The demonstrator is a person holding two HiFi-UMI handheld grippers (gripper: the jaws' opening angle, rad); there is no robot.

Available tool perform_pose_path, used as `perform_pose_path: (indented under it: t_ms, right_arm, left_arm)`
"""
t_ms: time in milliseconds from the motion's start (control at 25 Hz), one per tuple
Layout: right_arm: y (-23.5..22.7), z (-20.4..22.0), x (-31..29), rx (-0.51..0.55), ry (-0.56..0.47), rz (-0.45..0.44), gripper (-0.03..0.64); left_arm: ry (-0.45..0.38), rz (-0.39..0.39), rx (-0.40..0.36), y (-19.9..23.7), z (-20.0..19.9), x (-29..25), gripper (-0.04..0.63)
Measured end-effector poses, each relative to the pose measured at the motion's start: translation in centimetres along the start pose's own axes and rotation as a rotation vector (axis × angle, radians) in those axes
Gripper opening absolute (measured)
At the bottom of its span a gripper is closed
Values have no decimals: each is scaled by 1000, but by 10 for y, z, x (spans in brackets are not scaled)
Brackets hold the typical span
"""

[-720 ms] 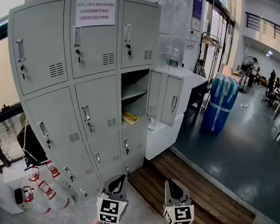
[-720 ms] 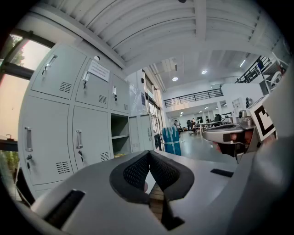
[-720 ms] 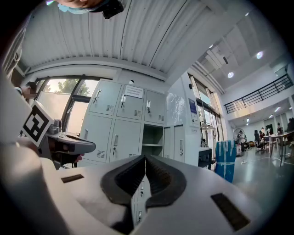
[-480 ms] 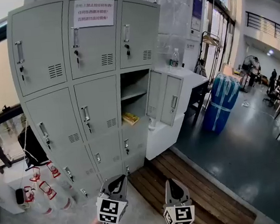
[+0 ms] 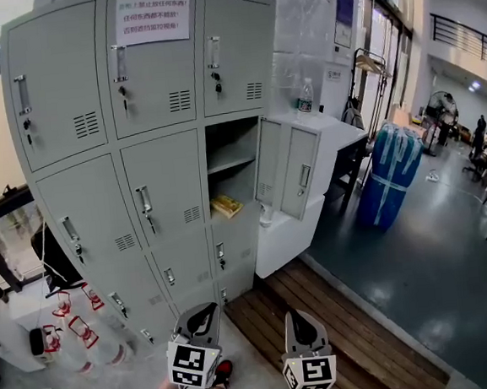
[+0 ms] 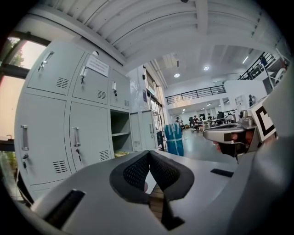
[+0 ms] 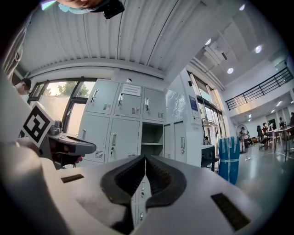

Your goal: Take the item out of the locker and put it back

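Note:
A grey bank of lockers [image 5: 122, 158] stands ahead, and one compartment [image 5: 234, 169] in the middle row has its door [image 5: 286, 171] swung open to the right. On that compartment's floor lies a yellow item [image 5: 227, 205], below a bare shelf. My left gripper [image 5: 204, 310] and right gripper [image 5: 295, 318] are held low at the bottom of the head view, well short of the lockers. Both are shut with nothing between their jaws. The open compartment [image 6: 120, 140] shows in the left gripper view, and the same compartment [image 7: 152, 140] in the right gripper view.
A white paper notice [image 5: 153, 18] is stuck on a top door. Beside the lockers stands a white cabinet [image 5: 325, 153] with a water bottle [image 5: 305, 99] on it. A blue wrapped bundle [image 5: 386, 177] lies further right. Wooden planks [image 5: 340, 325] cover the floor ahead; red-capped bottles [image 5: 73, 327] sit at the left.
The head view has shifted slightly, so the lockers sit a little further left and higher. Both grippers stay low and shut.

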State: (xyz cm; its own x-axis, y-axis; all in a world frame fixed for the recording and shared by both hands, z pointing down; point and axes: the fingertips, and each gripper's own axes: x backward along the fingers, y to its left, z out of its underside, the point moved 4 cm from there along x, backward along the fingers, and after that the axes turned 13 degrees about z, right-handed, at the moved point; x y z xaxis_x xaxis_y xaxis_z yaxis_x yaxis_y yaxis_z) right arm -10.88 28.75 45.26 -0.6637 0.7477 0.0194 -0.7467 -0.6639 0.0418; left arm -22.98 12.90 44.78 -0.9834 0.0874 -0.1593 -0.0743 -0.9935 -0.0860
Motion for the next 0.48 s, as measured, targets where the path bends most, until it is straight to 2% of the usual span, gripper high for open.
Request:
perform_pose_path:
  t_ms: [160, 480]
  right_arm:
    - [-3, 9, -36, -4, 10, -8, 20]
    - [-8, 16, -152, 0, 19, -31, 20]
  left_arm:
    - [29, -2, 6, 20, 3, -25, 21]
    - [18, -23, 14, 92, -2, -111, 21]
